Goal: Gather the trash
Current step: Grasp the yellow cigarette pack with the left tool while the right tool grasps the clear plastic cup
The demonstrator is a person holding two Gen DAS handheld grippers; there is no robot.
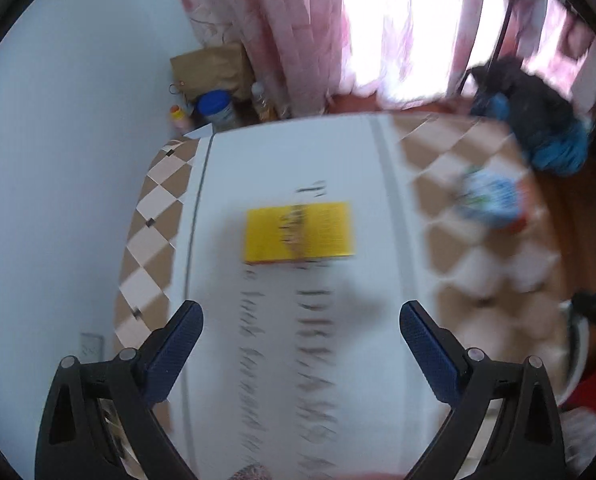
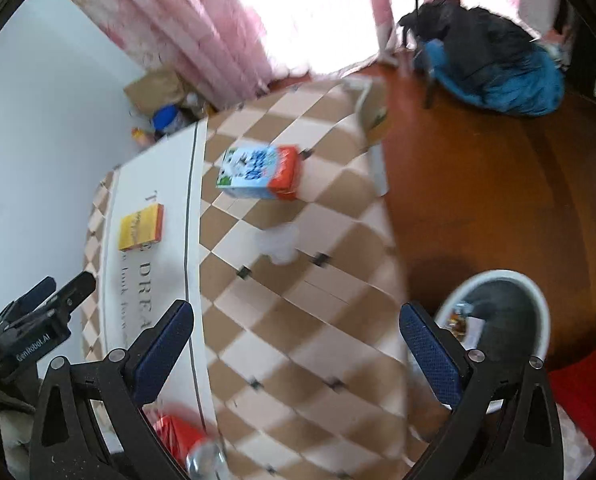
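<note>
A yellow box [image 1: 300, 232] lies on the white printed mat ahead of my left gripper [image 1: 301, 316], which is open and empty above the table. The same yellow box [image 2: 141, 227] shows in the right wrist view, with the left gripper [image 2: 63, 284] near the table's left edge. A blue, white and red carton [image 2: 259, 172] lies on the checkered tablecloth [image 2: 298, 340], and a crumpled white tissue [image 2: 278, 245] sits nearer. My right gripper [image 2: 297, 316] is open with nothing between its fingers. A white-rimmed trash bin [image 2: 502, 308] on the floor holds some litter.
A red packet and a clear bottle [image 2: 185, 440] lie at the near table edge. A paper bag and jars [image 1: 213, 92] stand in the corner by pink curtains. A dark and blue bundle [image 2: 490, 60] lies on the wooden floor. The carton [image 1: 492, 198] appears blurred at right.
</note>
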